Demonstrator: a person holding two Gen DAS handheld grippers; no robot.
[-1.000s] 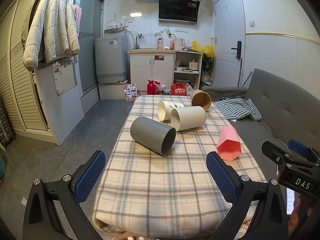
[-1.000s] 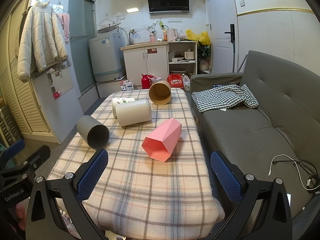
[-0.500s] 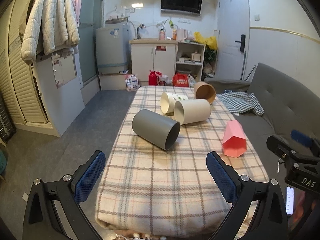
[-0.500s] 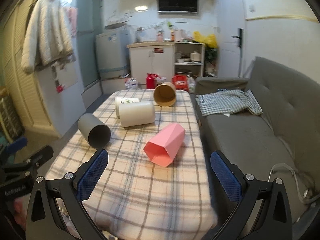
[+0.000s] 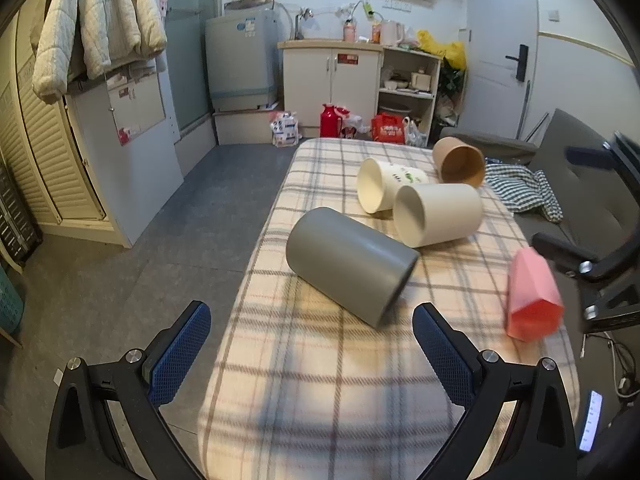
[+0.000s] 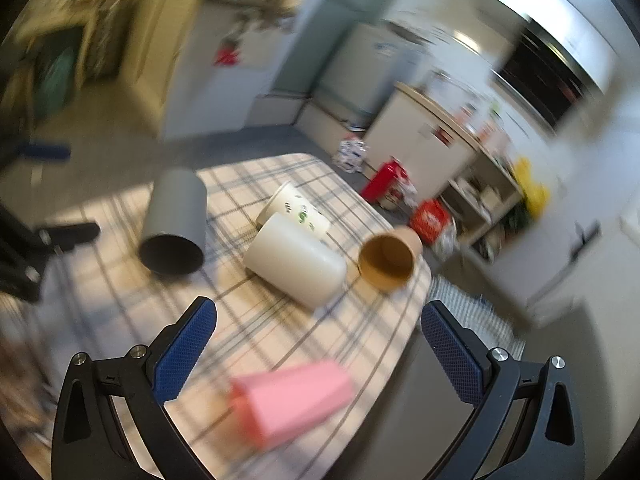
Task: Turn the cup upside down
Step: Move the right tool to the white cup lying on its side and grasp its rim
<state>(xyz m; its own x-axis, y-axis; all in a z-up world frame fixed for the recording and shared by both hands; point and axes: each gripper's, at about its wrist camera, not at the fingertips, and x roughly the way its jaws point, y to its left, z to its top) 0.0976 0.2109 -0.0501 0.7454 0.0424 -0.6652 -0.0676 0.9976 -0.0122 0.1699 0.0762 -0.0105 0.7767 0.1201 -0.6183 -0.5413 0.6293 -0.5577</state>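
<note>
Several cups lie on their sides on a plaid-covered table (image 5: 320, 380). A grey cup (image 5: 350, 266) lies just ahead of my open, empty left gripper (image 5: 312, 352). Behind it are a cream cup (image 5: 438, 214), a white printed paper cup (image 5: 386, 188) and a brown paper cup (image 5: 460, 162). A pink faceted cup (image 5: 532, 298) lies at the right. In the blurred, tilted right wrist view my open, empty right gripper (image 6: 320, 344) hovers over the pink cup (image 6: 292, 400), with the cream cup (image 6: 296, 266), grey cup (image 6: 174, 224) and brown cup (image 6: 388, 260) beyond.
A grey sofa (image 5: 592, 184) with a checked cloth (image 5: 524, 192) runs along the table's right side. Bare floor (image 5: 160, 240) lies left of the table. Cabinets and a washing machine (image 5: 240, 64) stand at the back. The right gripper's body (image 5: 600, 256) shows at the right.
My left gripper moved forward and tilted down toward the grey cup. My right gripper swung and rolled sharply, coming in over the pink cup; its view is now blurred.
</note>
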